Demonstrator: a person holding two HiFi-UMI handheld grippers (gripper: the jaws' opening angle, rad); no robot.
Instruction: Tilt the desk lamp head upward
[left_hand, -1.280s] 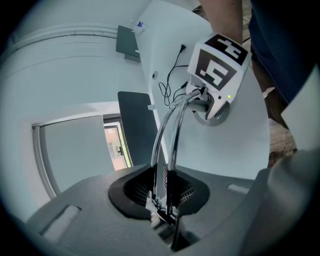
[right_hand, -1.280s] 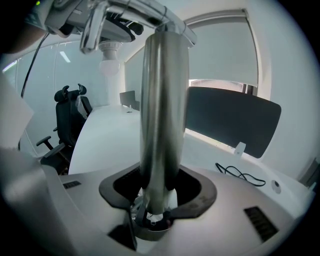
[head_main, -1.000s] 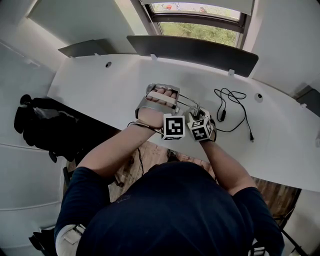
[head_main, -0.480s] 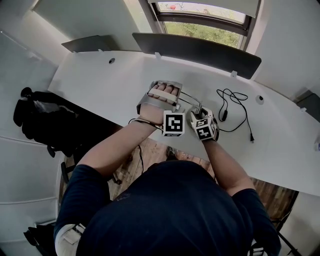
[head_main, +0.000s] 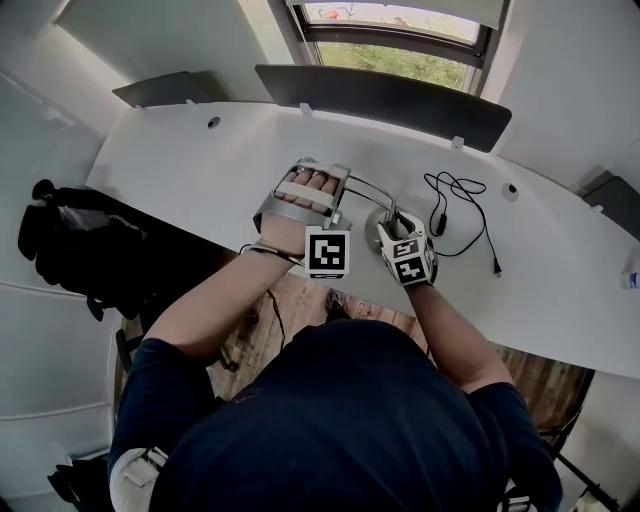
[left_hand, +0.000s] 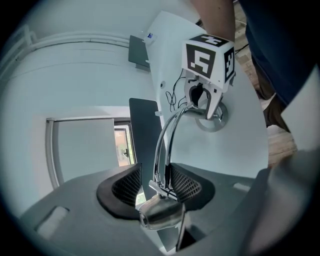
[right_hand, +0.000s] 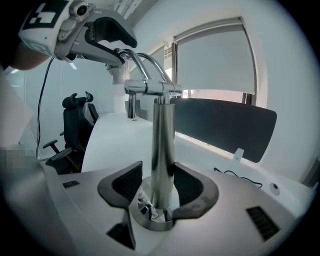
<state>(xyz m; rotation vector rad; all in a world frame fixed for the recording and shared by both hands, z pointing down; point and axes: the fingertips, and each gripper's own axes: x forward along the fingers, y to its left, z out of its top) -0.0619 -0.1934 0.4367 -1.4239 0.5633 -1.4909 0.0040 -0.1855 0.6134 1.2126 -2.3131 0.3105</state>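
The chrome desk lamp stands on the white desk (head_main: 200, 170). Its round base (head_main: 383, 222) and thin curved arm (head_main: 362, 188) show in the head view; my left hand hides the head there. In the left gripper view the lamp head (left_hand: 161, 214) lies low between the jaws of my left gripper (left_hand: 156, 182), which have just been opening; the pads (left_hand: 126, 186) stand off the arm's rods. My right gripper (right_hand: 161, 185) straddles the upright post (right_hand: 162, 145) just above the base. Its jaws have also just been opening, with a gap at the left pad (right_hand: 127, 182).
A black cable (head_main: 455, 215) lies coiled on the desk right of the lamp. A dark panel (head_main: 380, 95) runs along the desk's back edge under the window (head_main: 400, 55). A black chair (head_main: 70, 240) stands left of the desk.
My left hand has shifted a little to the left, so its marker cube has drawn apart from the right one. The lamp's base now shows between the two grippers.
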